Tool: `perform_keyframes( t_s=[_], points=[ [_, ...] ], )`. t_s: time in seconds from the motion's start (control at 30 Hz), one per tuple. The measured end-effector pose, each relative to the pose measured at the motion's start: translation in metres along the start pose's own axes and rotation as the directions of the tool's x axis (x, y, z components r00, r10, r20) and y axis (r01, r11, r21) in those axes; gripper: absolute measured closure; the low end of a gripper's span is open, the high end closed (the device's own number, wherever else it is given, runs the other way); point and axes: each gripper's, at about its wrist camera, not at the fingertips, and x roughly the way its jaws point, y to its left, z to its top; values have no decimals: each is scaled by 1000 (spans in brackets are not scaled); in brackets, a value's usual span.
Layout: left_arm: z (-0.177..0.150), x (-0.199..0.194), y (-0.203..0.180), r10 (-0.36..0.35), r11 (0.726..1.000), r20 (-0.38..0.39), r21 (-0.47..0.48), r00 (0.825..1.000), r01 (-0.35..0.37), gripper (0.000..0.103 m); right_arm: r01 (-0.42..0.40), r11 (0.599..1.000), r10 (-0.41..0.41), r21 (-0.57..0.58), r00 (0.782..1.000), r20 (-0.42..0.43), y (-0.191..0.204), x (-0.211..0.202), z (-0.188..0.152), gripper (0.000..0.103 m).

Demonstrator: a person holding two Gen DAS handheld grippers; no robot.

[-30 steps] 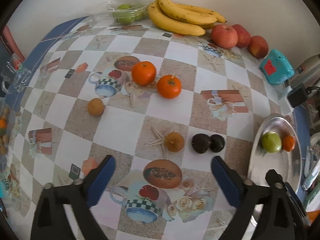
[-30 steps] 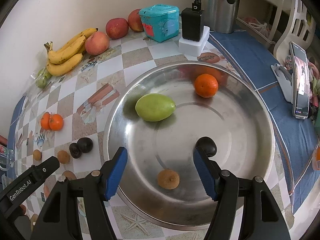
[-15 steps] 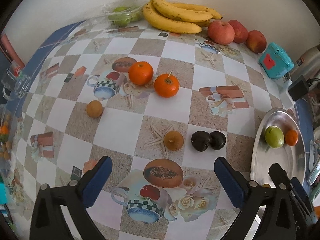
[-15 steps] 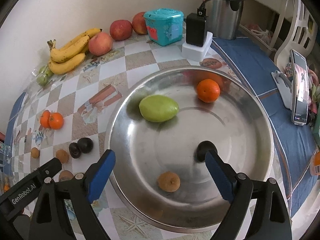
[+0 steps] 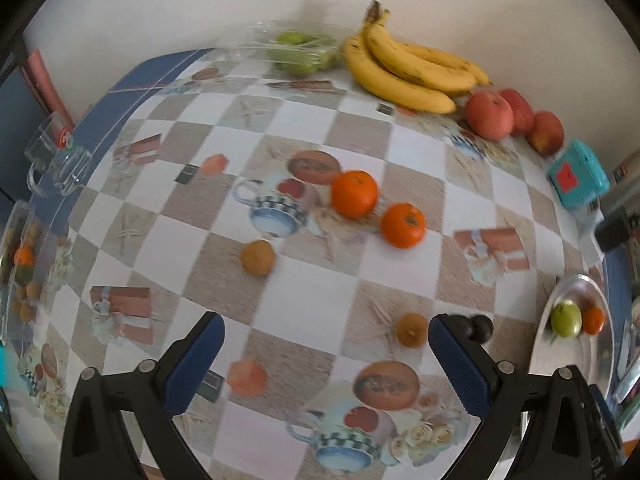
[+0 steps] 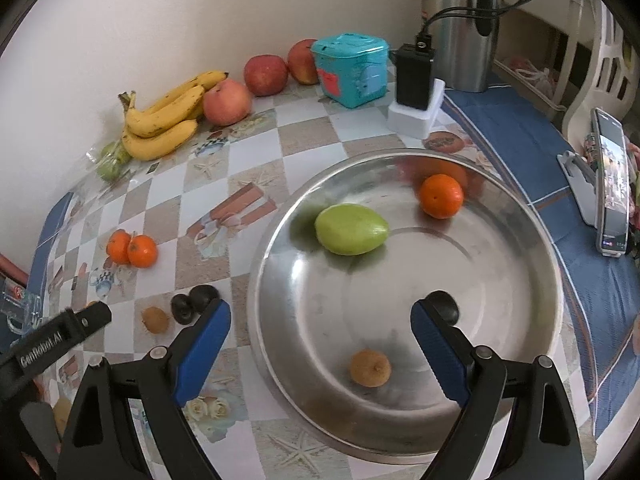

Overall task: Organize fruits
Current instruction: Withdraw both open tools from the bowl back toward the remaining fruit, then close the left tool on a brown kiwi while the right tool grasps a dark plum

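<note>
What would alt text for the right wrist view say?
The open right gripper hangs over a round steel tray holding a green mango, an orange, a dark fruit and a brown fruit.

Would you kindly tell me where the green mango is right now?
In the right wrist view, the green mango lies inside the steel basin, left of the orange.

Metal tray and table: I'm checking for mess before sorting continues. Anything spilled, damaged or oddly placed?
Nothing looks spilled or damaged. The metal tray holds four fruits lying apart; two oranges, small brown fruits and dark fruits remain loose on the table.
</note>
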Motion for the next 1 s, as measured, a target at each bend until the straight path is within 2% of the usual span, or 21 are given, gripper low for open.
perform_keyframes(
  t_s=[0.2,0.27,0.33,0.6,0.77,0.87,0.93,1.0],
  points=[
    [13,-4,39,10,995,20,-97,1000,-8,0,-65,996,66,-68,998,11,22,-2,1,11],
    [16,-7,52,18,991,34,-130,999,-13,0,-117,990,119,-82,993,18,30,-4,1,11],
    [18,-10,61,25,989,45,-149,999,-18,0,-135,985,139,-106,990,28,39,-6,1,11],
    [21,-5,64,5,990,39,-144,999,1,0,-159,961,170,-225,985,29,78,-1,0,11],
    [19,4,56,-40,989,-11,-143,999,38,0,-150,963,159,-223,987,25,87,6,2,11],
    [16,8,51,-26,991,-24,-129,999,23,0,-122,971,131,-207,991,30,87,10,4,15],
    [15,10,47,-23,993,-29,-118,999,19,0,-124,972,132,-200,991,27,86,12,6,26],
    [14,11,44,-32,993,-33,-112,999,28,0,-126,972,132,-197,991,17,88,16,7,30]
  ],
)
